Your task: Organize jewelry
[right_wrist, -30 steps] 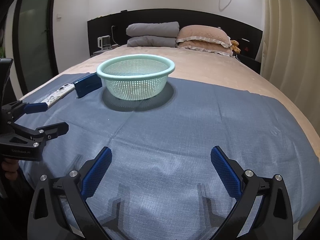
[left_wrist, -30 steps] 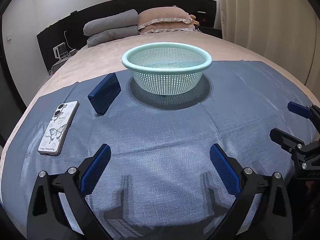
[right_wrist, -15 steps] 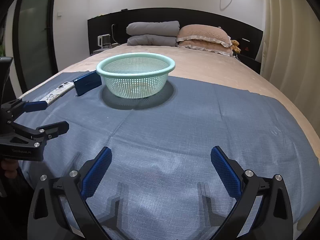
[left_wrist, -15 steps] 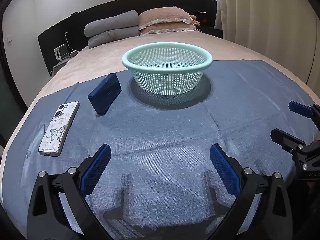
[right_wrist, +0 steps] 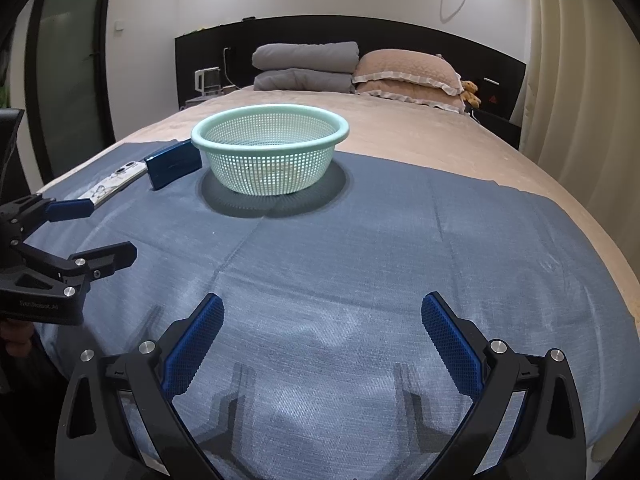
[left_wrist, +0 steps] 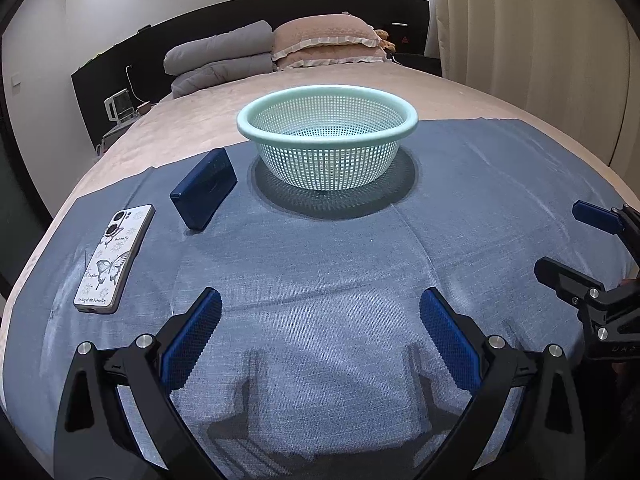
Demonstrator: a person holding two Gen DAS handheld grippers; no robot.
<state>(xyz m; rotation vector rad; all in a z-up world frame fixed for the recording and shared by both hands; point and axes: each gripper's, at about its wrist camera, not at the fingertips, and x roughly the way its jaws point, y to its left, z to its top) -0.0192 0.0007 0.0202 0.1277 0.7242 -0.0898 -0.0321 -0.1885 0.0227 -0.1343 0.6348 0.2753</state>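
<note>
A mint-green perforated basket (left_wrist: 326, 118) (right_wrist: 269, 128) stands on a blue-grey cloth (left_wrist: 320, 248) spread over a bed. A dark blue flat box (left_wrist: 204, 188) (right_wrist: 173, 163) lies left of the basket. A phone with a white butterfly case (left_wrist: 114, 258) (right_wrist: 116, 182) lies further left. My left gripper (left_wrist: 320, 320) is open and empty, hovering over the near cloth. My right gripper (right_wrist: 322, 322) is open and empty, over the cloth to the right. Each gripper shows in the other's view: the right one (left_wrist: 568, 244), the left one (right_wrist: 94, 232). No jewelry is visible.
Grey folded duvets (right_wrist: 306, 66) and beige pillows (right_wrist: 406, 76) lie at the bed's head against a black headboard (right_wrist: 400, 36). A curtain (left_wrist: 540, 40) hangs on the right. A bedside stand with a kettle (left_wrist: 118, 104) is at the far left.
Both grippers stay open; the views shift very slightly. Nothing on the cloth has moved.
</note>
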